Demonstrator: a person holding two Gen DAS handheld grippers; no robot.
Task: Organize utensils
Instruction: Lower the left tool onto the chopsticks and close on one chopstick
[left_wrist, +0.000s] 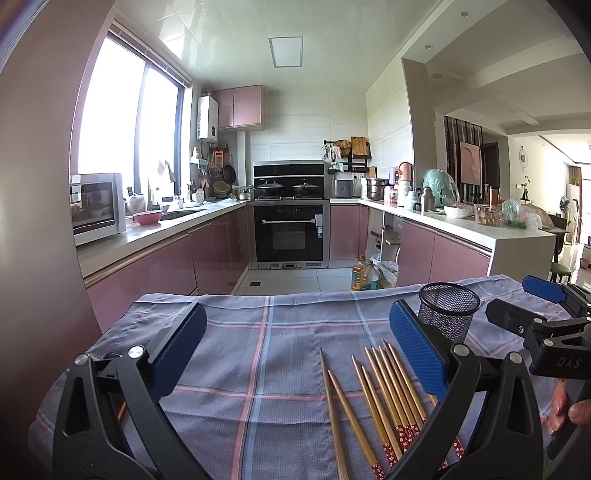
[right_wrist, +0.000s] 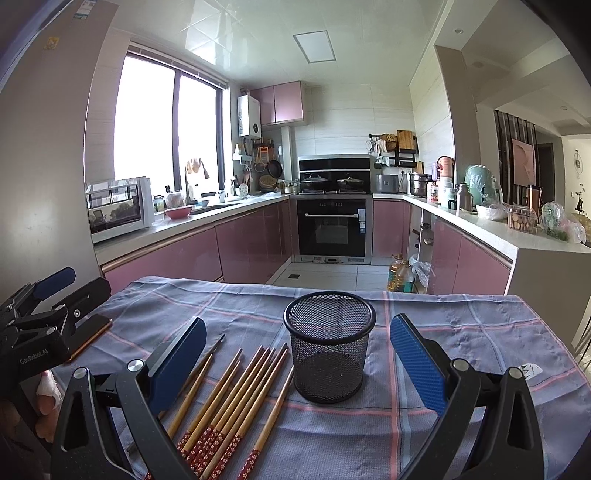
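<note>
Several wooden chopsticks (left_wrist: 384, 398) with red patterned ends lie side by side on a blue checked cloth (left_wrist: 236, 332). An empty black mesh holder (right_wrist: 328, 347) stands upright just right of the chopsticks (right_wrist: 236, 398). My left gripper (left_wrist: 295, 350) is open above the cloth, with the chopsticks near its right finger. My right gripper (right_wrist: 297, 362) is open too, its fingers either side of the holder and nothing between them touching. The holder (left_wrist: 448, 312) and the right gripper (left_wrist: 524, 302) show at the right of the left wrist view. The left gripper (right_wrist: 66, 291) shows at the left of the right wrist view.
The cloth (right_wrist: 480, 332) covers a table in a kitchen with pink cabinets (left_wrist: 162, 266). A dark flat phone-like object (right_wrist: 88, 336) lies at the cloth's left edge. Oil bottles (right_wrist: 399, 275) stand on the floor beyond the table. A person's fingers (left_wrist: 565, 406) hold the right gripper.
</note>
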